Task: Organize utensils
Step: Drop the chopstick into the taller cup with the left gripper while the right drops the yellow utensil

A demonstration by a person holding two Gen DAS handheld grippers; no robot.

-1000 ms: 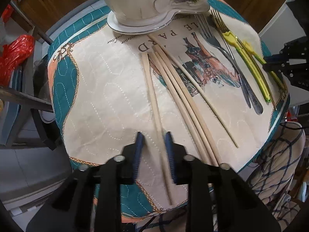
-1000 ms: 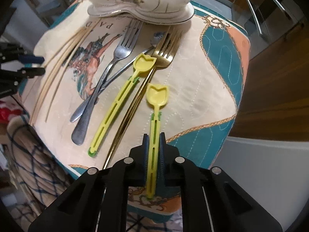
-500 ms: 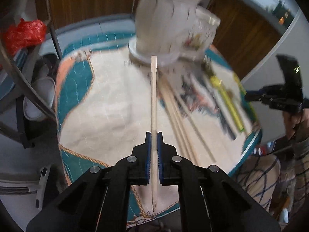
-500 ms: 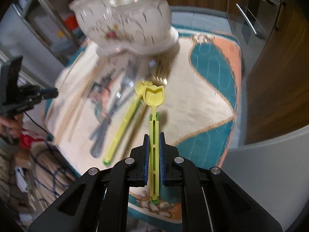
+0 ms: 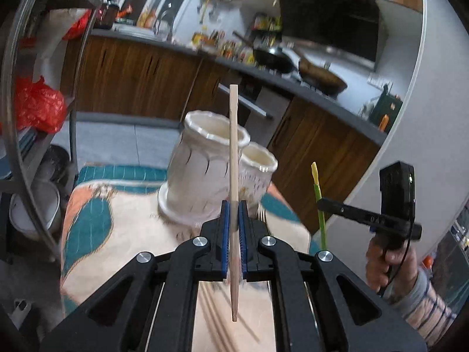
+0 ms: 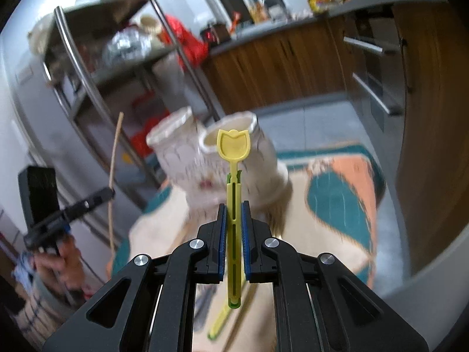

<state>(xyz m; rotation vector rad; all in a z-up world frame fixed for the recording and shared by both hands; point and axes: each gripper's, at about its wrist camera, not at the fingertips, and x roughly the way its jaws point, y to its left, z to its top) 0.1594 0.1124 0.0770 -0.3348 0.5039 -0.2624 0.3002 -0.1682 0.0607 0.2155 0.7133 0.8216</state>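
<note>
My left gripper (image 5: 234,205) is shut on a wooden chopstick (image 5: 233,146) that stands nearly upright above the table. My right gripper (image 6: 233,205) is shut on a yellow tulip-shaped spoon (image 6: 233,146), also held upright. Beyond both stands a white ceramic double holder (image 5: 202,173) with two open cups (image 6: 228,135) on one base. In the left wrist view the right gripper (image 5: 322,204) shows at the right with the yellow spoon (image 5: 315,176). In the right wrist view the left gripper (image 6: 110,193) shows at the left with the chopstick (image 6: 115,146).
A quilted teal, orange and cream cloth (image 5: 117,234) covers the small round table. More chopsticks (image 5: 214,322) and another yellow spoon (image 6: 219,322) lie on it below the grippers. A metal rack (image 5: 17,117) stands left, wooden kitchen cabinets (image 5: 132,79) behind, a person's hand (image 5: 384,267) at right.
Both grippers have risen and tipped up from looking down at the table. The left closed on a chopstick and lifted it; the right lifted the yellow spoon off the cloth.
</note>
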